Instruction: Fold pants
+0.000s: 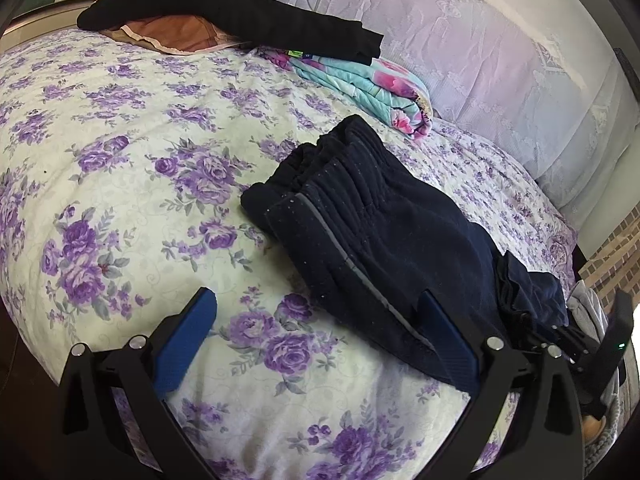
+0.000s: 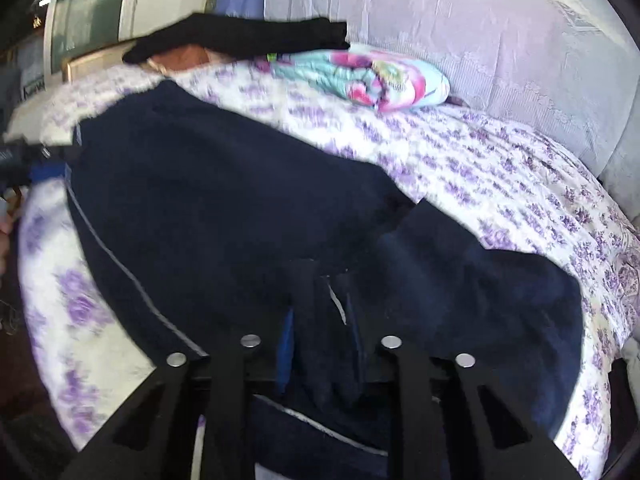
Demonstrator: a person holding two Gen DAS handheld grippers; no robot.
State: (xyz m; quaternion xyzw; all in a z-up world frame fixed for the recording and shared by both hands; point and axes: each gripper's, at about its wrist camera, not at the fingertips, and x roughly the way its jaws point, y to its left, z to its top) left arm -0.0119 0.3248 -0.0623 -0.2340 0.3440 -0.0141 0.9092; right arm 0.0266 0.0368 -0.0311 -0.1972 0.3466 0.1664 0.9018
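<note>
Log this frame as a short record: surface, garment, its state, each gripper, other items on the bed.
surface: bed with white quilt printed with purple flowers
garment: dark navy fleece pants with a grey side stripe
garment state: lying on the quilt, gathered waistband at the far end, part folded
left gripper: open, blue pads apart, one finger over the pants' edge
right gripper: shut on a bunch of navy fabric
other items: black garment at the head of the bed; folded turquoise and pink floral blanket

- navy pants with a thin grey side stripe, elastic waistband all scrunched up
- lying partly folded on the floral bed, legs bunched at one end
</note>
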